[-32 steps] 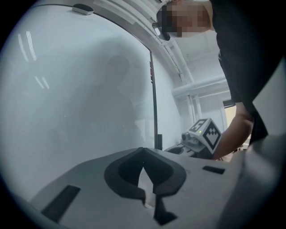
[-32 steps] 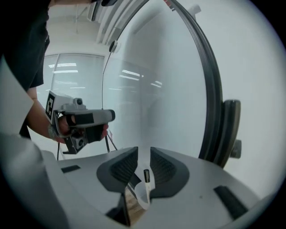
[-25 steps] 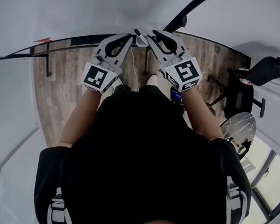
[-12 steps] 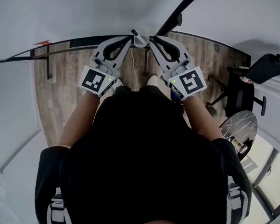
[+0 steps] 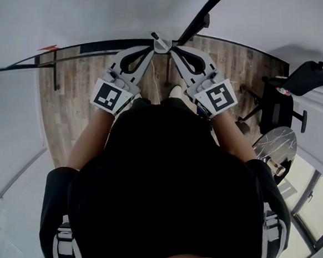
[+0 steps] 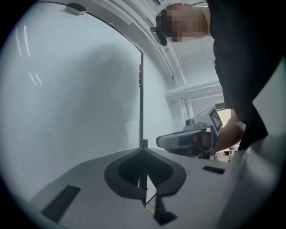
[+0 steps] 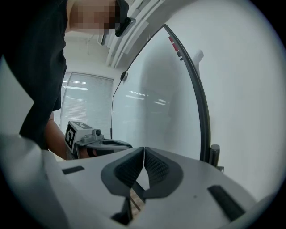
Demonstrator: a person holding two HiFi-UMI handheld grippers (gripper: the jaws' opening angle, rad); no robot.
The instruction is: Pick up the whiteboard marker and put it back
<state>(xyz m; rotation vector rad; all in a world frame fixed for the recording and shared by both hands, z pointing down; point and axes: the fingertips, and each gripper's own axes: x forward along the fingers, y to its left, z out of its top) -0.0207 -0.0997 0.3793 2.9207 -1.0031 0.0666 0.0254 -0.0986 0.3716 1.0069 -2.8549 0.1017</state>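
Note:
No whiteboard marker is plainly in view. In the head view my left gripper [image 5: 153, 47] and right gripper [image 5: 170, 50] point at the whiteboard [image 5: 113, 12], tips nearly together. A small grey piece with a dark tip [image 5: 159, 40] sits just beyond them; I cannot tell what it is. In the left gripper view my left gripper [image 6: 144, 150] is shut, with a short dark stub [image 6: 144, 143] showing right at its tip. My right gripper [image 7: 144, 148] has just been closing; its ribbed pads [image 7: 154, 167] now meet with nothing between them.
A black frame bar [image 7: 201, 112] with a dark clamp [image 7: 215, 154] runs down the whiteboard. Wooden floor [image 5: 81, 98] lies below. An office chair [image 5: 276, 105] and a small round marble table [image 5: 277, 144] stand to the right.
The right gripper's jaws have closed from wide apart to touching. Both marker cubes have slid slightly towards the person's body in the head view.

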